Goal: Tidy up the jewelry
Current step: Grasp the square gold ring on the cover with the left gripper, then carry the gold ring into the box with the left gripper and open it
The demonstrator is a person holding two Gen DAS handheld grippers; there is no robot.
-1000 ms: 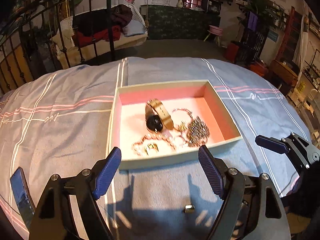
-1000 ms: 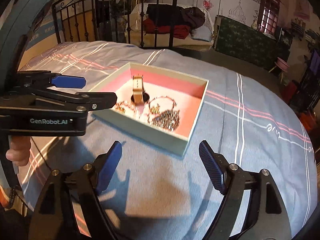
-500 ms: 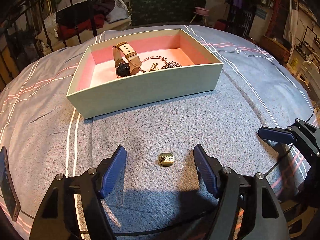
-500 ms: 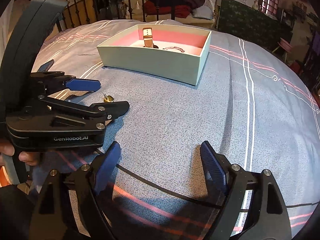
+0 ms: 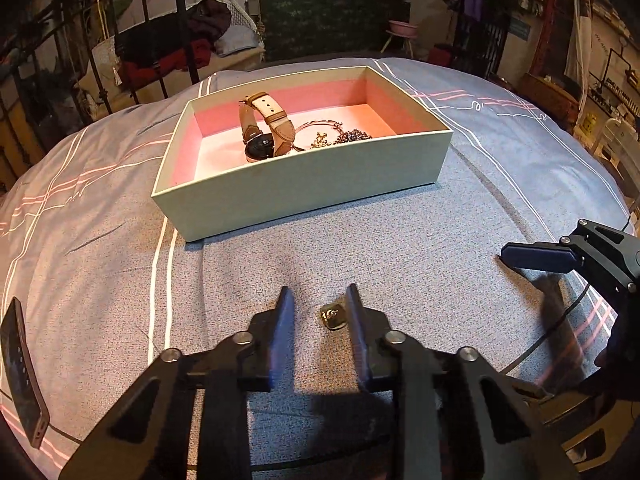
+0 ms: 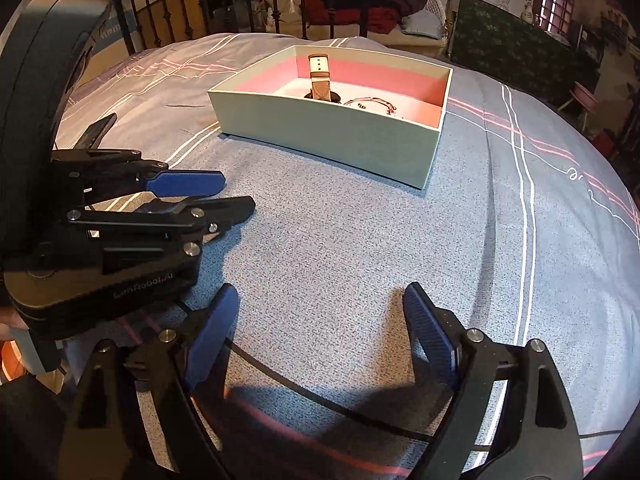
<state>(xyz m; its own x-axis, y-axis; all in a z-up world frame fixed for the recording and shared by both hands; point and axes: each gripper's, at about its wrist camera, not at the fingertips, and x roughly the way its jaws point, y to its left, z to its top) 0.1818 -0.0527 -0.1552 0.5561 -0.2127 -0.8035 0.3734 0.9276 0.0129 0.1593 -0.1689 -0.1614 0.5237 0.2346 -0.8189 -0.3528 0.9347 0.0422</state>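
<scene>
A small gold ring lies on the blue-grey bedspread in front of the pale green box. My left gripper is low over the bed with the ring between its blue fingers. Its jaws are closing; the right pad is at the ring and a gap remains on the left. Inside the pink-lined box are a tan-strapped watch and a tangle of chains and beads. My right gripper hovers over bare bedspread, its jaws wide and still opening, nothing between them. The left gripper hides the ring in the right wrist view.
A dark phone lies on the bed at the far left. One finger of my right gripper reaches in from the right. The box sits mid-bed. A black iron bed frame stands behind, with cluttered room furniture beyond.
My left gripper sank toward the bed until the ring sat between its fingers, and its jaws narrowed sharply around it. The right gripper also came lower and stayed wide.
</scene>
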